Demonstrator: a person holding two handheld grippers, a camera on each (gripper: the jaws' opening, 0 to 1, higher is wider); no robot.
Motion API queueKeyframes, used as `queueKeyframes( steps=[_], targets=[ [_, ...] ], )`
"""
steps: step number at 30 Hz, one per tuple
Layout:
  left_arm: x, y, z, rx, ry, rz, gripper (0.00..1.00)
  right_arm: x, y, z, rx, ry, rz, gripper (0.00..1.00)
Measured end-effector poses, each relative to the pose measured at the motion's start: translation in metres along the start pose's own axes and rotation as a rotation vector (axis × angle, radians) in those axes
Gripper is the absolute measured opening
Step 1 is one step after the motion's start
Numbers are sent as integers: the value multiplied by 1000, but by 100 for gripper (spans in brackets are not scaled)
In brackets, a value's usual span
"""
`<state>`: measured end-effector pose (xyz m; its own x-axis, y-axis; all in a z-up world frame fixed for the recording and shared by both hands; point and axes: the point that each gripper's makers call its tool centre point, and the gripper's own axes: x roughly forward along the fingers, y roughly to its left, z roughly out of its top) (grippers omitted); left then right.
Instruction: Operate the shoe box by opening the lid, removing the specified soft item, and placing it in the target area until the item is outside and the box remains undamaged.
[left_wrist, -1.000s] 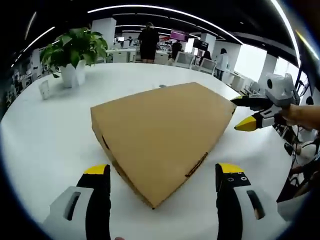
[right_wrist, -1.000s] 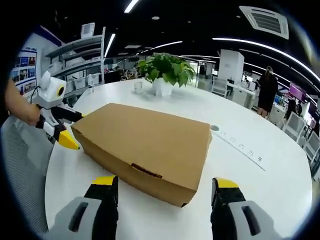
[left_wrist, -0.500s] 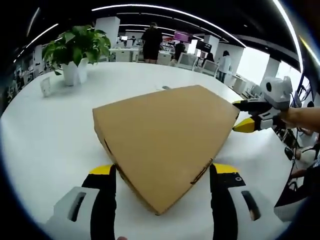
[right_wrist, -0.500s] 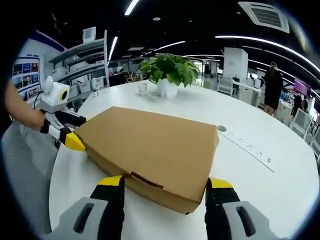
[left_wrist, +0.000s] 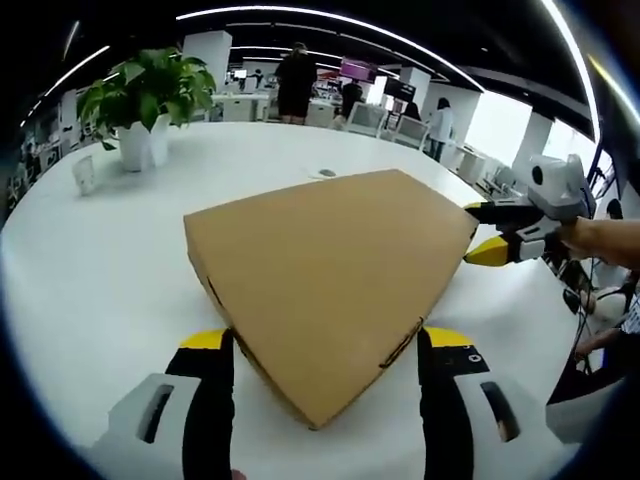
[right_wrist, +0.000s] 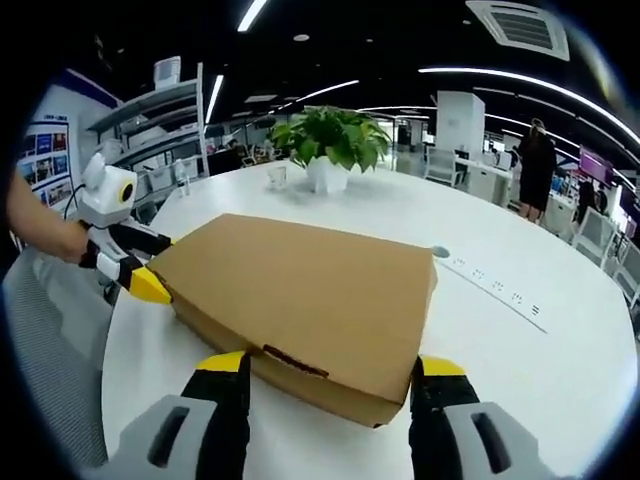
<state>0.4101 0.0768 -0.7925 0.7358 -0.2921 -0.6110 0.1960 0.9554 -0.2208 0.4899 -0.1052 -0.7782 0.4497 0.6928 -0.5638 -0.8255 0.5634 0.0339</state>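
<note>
A closed cardboard shoe box (left_wrist: 330, 290) lies flat on a round white bench (left_wrist: 90, 270) in an open-plan office, lid down, with a hand-held gripper at each of two opposite corners. In the left gripper view, the left hand-held gripper (left_wrist: 322, 345) stands wide, its yellow-tipped jaws straddling the near corner of the box, one on either side (whether the tips touch the cardboard cannot be told). The right hand-held gripper (left_wrist: 483, 232) comes in at the far right corner, its jaws parted above and below the lid's edge there.

In the right gripper view, the right hand-held gripper (right_wrist: 330, 365) is likewise wide, its jaws flanking the near end of the shoe box (right_wrist: 300, 295), where a small tab slot shows in the front wall. At the far left corner the left hand-held gripper (right_wrist: 140, 270) meets the box, held by a person's hand (right_wrist: 50, 240). A potted plant (right_wrist: 330, 145) stands well apart on the bench (right_wrist: 560, 370), behind the box.
</note>
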Motion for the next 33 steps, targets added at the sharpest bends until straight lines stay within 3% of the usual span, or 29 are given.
queueKeyframes(
  steps=[33],
  targets=[
    [-14,25,-4,110,88,-146,76,-7,42,-8,103,-7,-152,62]
  ],
)
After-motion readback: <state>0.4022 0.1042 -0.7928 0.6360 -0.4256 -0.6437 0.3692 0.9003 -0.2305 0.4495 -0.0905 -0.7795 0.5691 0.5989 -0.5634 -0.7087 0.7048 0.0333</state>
